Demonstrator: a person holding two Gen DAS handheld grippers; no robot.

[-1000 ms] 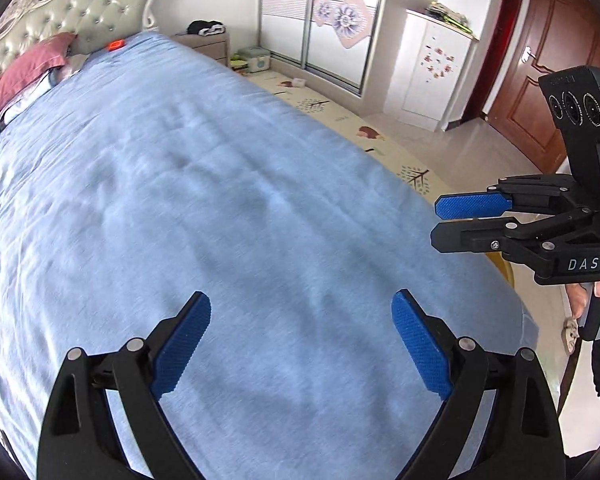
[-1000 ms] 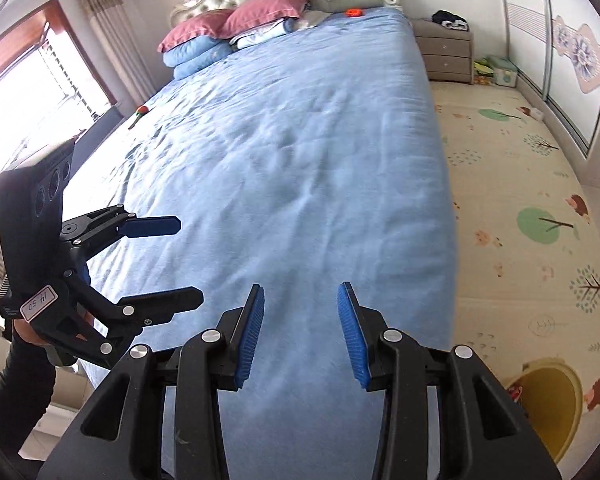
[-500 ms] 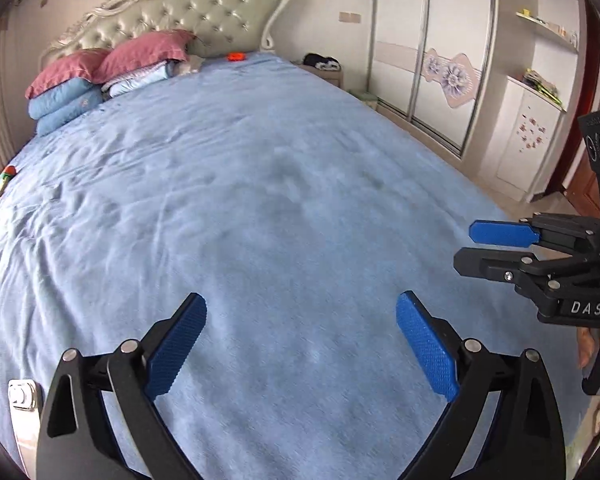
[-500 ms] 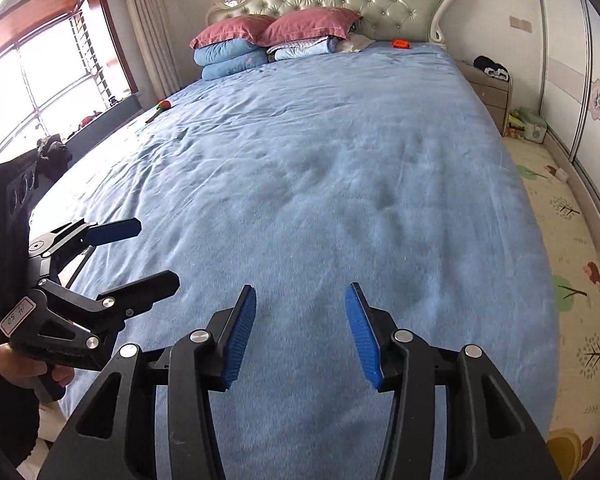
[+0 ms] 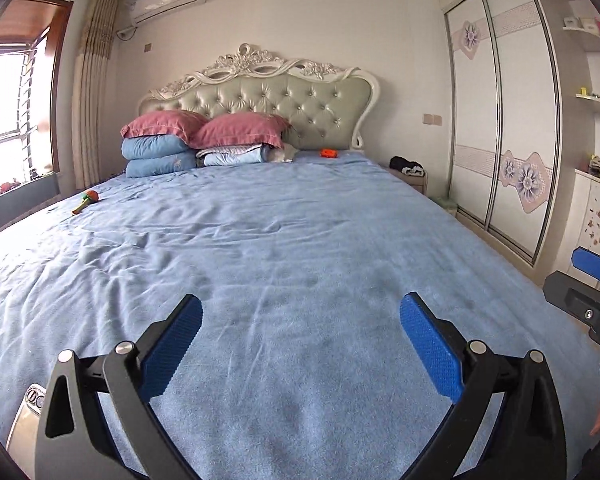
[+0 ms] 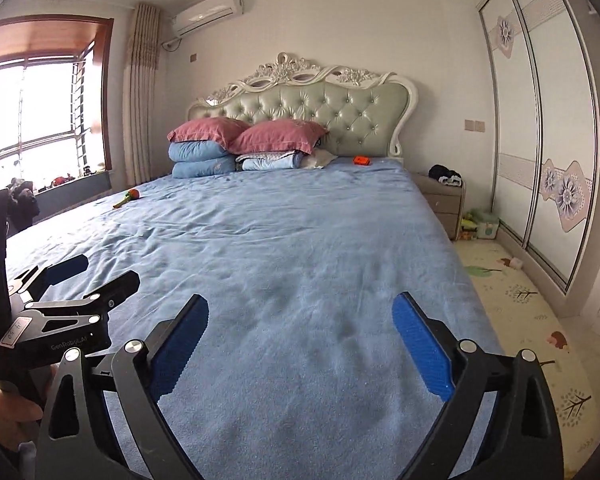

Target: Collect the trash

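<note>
At the far left a bright window (image 6: 40,120) with a curtain (image 6: 140,92) beside it lights the room, and an air conditioner (image 6: 208,12) hangs high on the wall. On the left part of the blue bed (image 5: 280,260) lies a small green-and-orange item (image 5: 86,202), resting alone on the sheet, well apart from the pillows (image 5: 204,128) stacked on folded bedding against the tufted headboard (image 5: 268,108). To the right of the pillows, close to the headboard, sits a small orange item (image 5: 329,153); what either item is, I cannot tell.

The left gripper (image 5: 300,340) hovers over the near end of the bed with its blue pads (image 5: 172,344) spread wide and nothing between them. The right gripper (image 6: 300,340) is likewise spread wide and empty above the sheet.

The left wrist view alone shows a white device (image 5: 24,420) at the bed's lower left edge, and the right gripper's fingertips entering at the right border. The right wrist view alone shows the left gripper's body from the side, the patterned floor mat (image 6: 540,312) and a pale storage box (image 6: 486,226) on the floor beside the nightstand (image 6: 442,200); small things sit beside the box, but its contents are not visible. Dark clothing (image 6: 444,173) lies on the nightstand. The sliding wardrobe (image 6: 548,128) closes the right side.
</note>
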